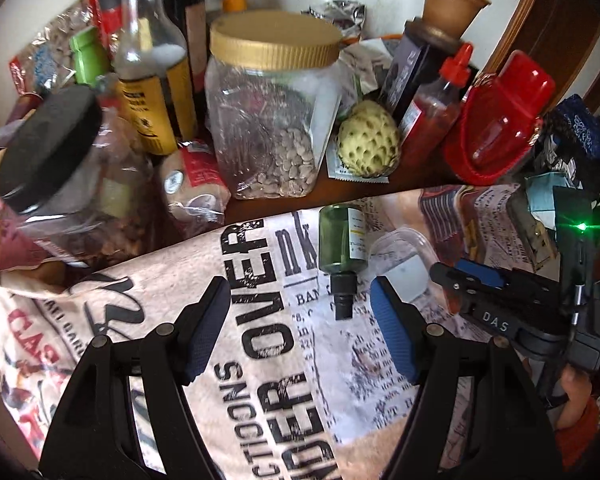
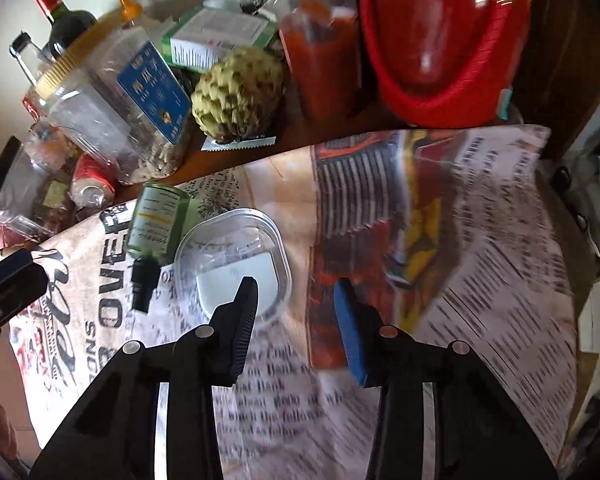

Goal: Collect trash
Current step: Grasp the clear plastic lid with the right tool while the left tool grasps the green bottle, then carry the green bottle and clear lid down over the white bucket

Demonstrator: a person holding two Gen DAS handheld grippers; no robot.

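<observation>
Left claw [image 1: 300, 328] wide open, nothing between the pads, hanging over the printed newspaper-pattern cloth [image 1: 260, 380] that covers the tabletop. Right claw [image 2: 296, 320] narrower but also parted and empty; left wrist view shows it [image 1: 476, 280] just right of the left one.

Likely trash, both lying on the cloth just ahead of the claws: small green bottle [image 2: 158, 216] on its side, black neck pointing toward the cameras, and a clear plastic tub [image 2: 236, 256] touching or just beside it. From the right wrist view the left finger [image 2: 240, 320] overlaps the tub's near rim; contact can't be confirmed.

Risks:
- Tub is thin and flexible. A pinch on the rim may buckle it or flick it away.
- Bottle is round and lying down, so a nudge from either claw could roll it.
- Both claws converge on the same spot: collision risk.
- Cloth is loose, so dragging a finger could bunch it and shift both items.

Farther back, off the cloth: gold-lidded jar [image 1: 268, 112], custard apple [image 2: 240, 92], sauce bottle [image 2: 320, 56], red container [image 2: 444, 40]. Crowded, tall, easy to topple on an overshoot. Probably not trash, so misidentification is also possible.
</observation>
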